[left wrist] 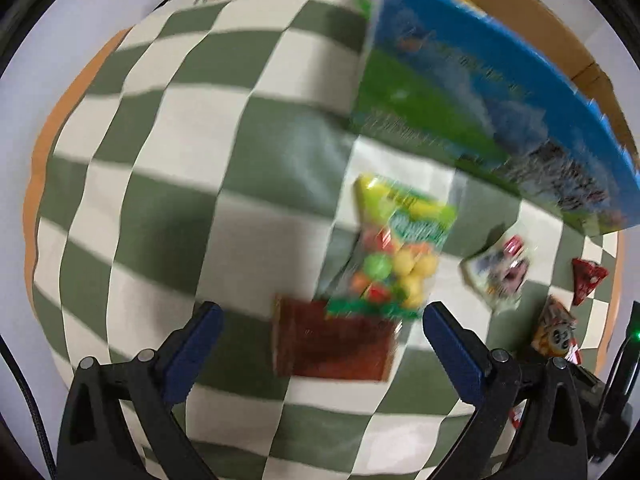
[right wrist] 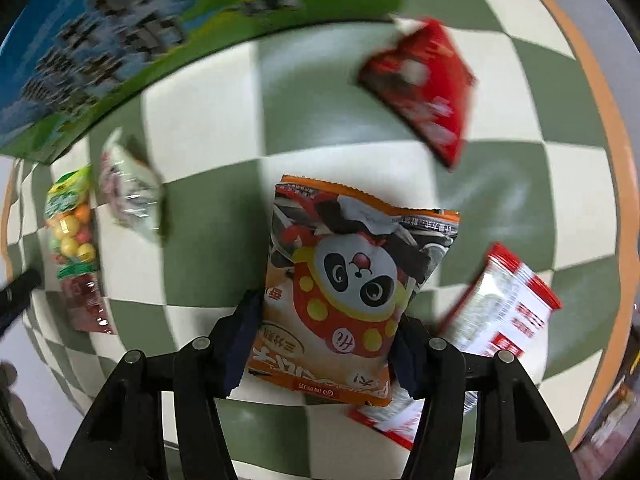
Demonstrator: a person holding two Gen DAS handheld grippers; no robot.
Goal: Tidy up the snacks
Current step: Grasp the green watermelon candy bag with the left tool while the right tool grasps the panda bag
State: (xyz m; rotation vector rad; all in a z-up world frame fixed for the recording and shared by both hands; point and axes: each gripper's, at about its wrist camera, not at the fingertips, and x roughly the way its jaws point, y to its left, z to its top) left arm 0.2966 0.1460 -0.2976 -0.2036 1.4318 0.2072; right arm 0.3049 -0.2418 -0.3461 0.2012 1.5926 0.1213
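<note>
My left gripper (left wrist: 323, 312) points down at the checked cloth (left wrist: 160, 160), open wide. Below its gap lie a brown packet (left wrist: 336, 348) and, overlapping that packet's far edge, a clear bag of coloured candy balls (left wrist: 400, 248); the pads touch neither. My right gripper (right wrist: 324, 332) is shut on an orange panda snack packet (right wrist: 352, 272), one pad on each long side. That panda packet (left wrist: 556, 332) also shows at the right of the left wrist view. The candy bag (right wrist: 70, 224) and brown packet (right wrist: 84, 304) show far left in the right wrist view.
A tall blue-and-green box (left wrist: 480, 100) stands behind the snacks, with a cardboard box (left wrist: 520, 8) beyond it. Loose on the cloth lie a red packet (right wrist: 424, 84), a red-and-white packet (right wrist: 508, 308) partly under the panda packet, and a pale packet (right wrist: 132, 196). An orange table rim (left wrist: 52, 120) borders the cloth.
</note>
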